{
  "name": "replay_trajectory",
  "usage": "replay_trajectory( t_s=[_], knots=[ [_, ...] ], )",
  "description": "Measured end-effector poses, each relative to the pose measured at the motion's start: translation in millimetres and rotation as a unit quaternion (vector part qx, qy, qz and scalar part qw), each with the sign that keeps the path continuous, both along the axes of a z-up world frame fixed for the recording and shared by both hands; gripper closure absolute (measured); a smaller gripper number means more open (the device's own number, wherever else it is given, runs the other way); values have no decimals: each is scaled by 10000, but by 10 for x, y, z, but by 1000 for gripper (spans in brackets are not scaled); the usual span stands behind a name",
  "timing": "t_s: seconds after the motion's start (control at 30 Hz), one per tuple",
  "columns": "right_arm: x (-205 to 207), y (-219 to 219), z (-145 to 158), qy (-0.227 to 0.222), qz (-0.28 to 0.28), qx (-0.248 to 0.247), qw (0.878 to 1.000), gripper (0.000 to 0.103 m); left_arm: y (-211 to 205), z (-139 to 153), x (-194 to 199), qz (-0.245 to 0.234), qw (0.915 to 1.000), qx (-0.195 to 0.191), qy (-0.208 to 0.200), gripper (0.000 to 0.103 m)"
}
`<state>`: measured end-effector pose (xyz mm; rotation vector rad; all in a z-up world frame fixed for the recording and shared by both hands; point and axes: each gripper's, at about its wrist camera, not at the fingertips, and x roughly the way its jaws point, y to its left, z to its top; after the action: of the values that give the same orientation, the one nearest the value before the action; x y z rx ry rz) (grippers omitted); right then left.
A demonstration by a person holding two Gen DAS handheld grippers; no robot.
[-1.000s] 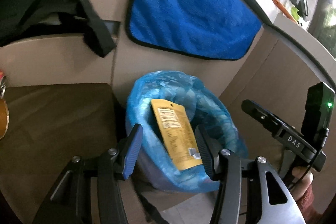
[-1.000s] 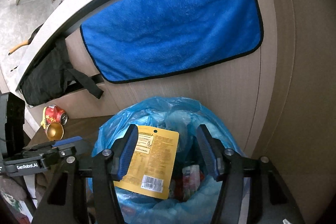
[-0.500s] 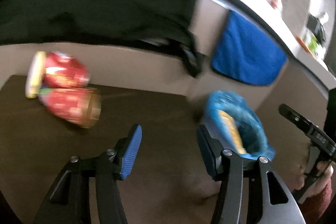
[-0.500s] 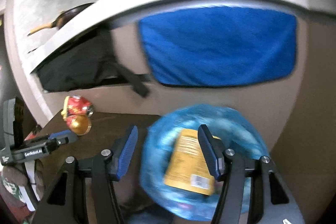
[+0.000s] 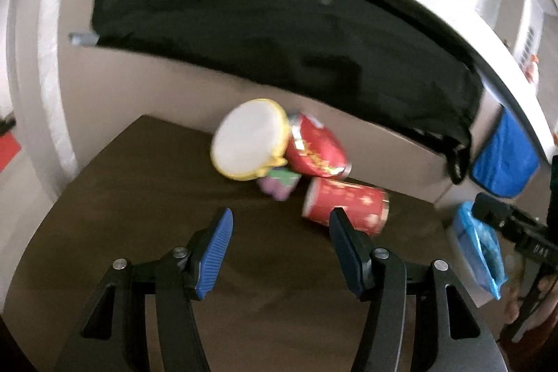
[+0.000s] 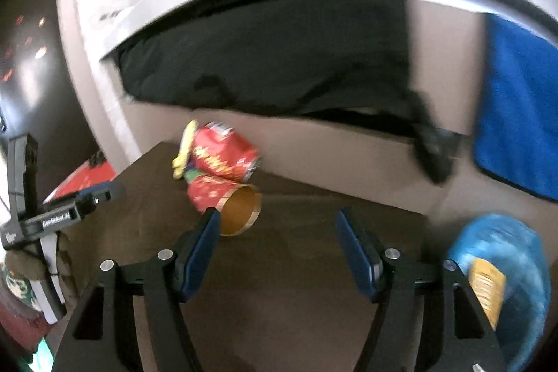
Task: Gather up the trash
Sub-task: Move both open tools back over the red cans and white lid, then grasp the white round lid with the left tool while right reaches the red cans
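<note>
Left gripper (image 5: 278, 244) parted and empty above the dark brown counter (image 5: 104, 215); right gripper (image 6: 277, 244) also empty, jaws opening wider. A second ago both hanging over the blue-lined bin (image 6: 502, 281) with the yellow packet (image 6: 486, 288) inside; now swung away from it, with the bin pushed to the lower right edge of both views and the packet lying in the liner. Reads as one piece of trash delivered and the next pickup under way. Ahead, clustered at the counter's back edge against the beige panel: a red paper cup (image 5: 345, 203) on its side, printed with gold flecks, open mouth showing a plain tan inside in the right view; just behind it a crumpled red foil snack bag (image 5: 315, 150), shiny and creased; beside that a round yellow-rimmed lid or bowl (image 5: 251, 138), tipped up, pale flat face outward; under it a small purple and green scrap (image 5: 279, 183), too blurred to name. Above, a black fabric bag (image 5: 279, 33) slumped in the recess; further right a plush blue cloth (image 6: 519, 107) hanging flat.
</note>
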<state>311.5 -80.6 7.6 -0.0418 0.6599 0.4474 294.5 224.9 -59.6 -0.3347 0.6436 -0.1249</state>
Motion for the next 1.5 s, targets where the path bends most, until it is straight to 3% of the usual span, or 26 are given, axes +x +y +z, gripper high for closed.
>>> replay_trajectory(
  t_s=[0.33,0.6,0.67,0.83,1.0,1.17,1.23,1.3,1.5],
  knots=[
    [606,890,-261,463,658,-612,9949,38,386,-31,360,-88,9996,-243,150,44],
    [1075,1205,-501,932,1166,-576,9871,38,350,-5,595,-387,9991,-117,98,41],
    [1061,1180,-606,1143,1261,-589,9836,40,316,-17,652,-471,9988,-60,111,41],
    [777,911,-679,1183,1281,-878,9808,44,123,-79,805,-704,9973,179,138,41],
    [531,421,-592,1370,1005,-345,9849,43,-134,-197,1031,-548,9963,658,109,41],
    [398,130,-461,1213,635,-41,9906,43,-312,-293,1326,-150,9938,1092,151,41],
    [360,80,-415,1118,574,-99,9920,43,-304,-304,1404,-55,9936,1104,209,51],
    [288,107,-384,1061,557,-125,9927,43,-244,-293,1412,64,9941,1058,240,73],
    [213,149,-437,1028,529,-121,9932,43,-85,-112,1141,144,9945,1034,46,87]
  ],
)
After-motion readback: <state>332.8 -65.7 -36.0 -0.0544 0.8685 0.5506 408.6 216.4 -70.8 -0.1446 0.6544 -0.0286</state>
